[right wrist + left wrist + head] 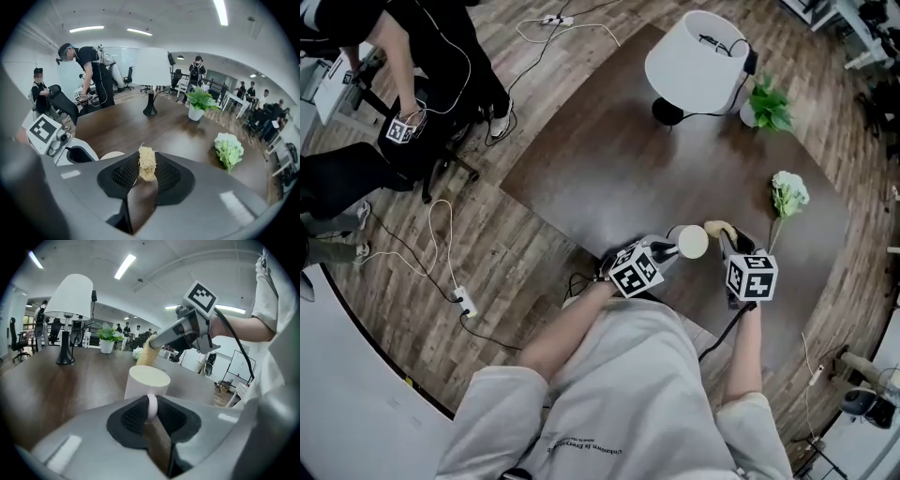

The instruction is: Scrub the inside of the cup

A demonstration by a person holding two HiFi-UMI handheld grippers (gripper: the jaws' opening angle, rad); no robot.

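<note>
Both grippers are loaded: the left gripper [151, 409] pinches the handle of the cup [149, 380] just ahead of its fingers, and the right gripper [147, 174] clamps a scrubber [147, 161] beside the rim. Scrubbing's about to start, I reckon; the scrubber must dip inside.

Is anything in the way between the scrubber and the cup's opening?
Nothing visible. The scrubber in the right claw hangs beside the cup, held in the left claw; the cup's mouth is uncovered.

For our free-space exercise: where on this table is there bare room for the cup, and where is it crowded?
Bare: the table's middle, between lamp and cup, and its left side. Crowded: near edge round cup and scrubber; right side by plant and flowers.
</note>
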